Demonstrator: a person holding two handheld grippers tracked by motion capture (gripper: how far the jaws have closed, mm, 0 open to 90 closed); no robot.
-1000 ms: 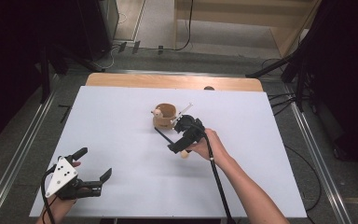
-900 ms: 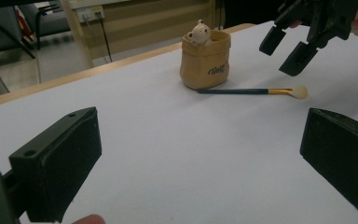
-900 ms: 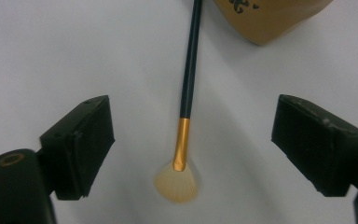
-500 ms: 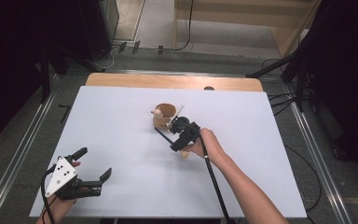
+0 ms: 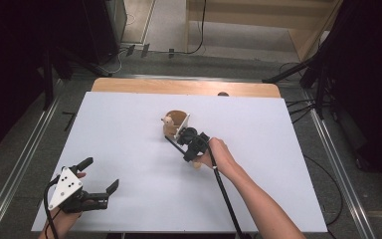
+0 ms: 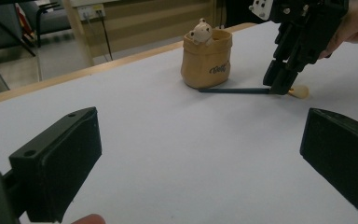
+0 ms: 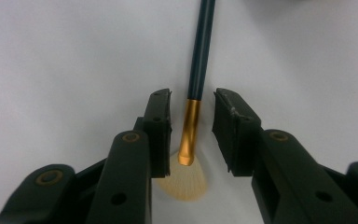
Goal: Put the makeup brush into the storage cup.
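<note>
The brush point(image 7: 200, 51) has a glossy dark handle, a shiny gold metal ferrule and soft pale bristles. The surface point(image 5: 129, 149) is matt white; the pouch point(image 6: 206, 60) looks leathery tan.

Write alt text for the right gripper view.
A gripper straddles a brush lying on a white table, its two black jaws either side of the gold collar with gaps left. Pale fanned bristles spread below; the dark handle runs up out of frame.

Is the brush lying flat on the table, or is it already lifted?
Lying flat. The brush rests on the white table, between the right gripper jaws, which have just been closing but are not yet touching it.
</note>
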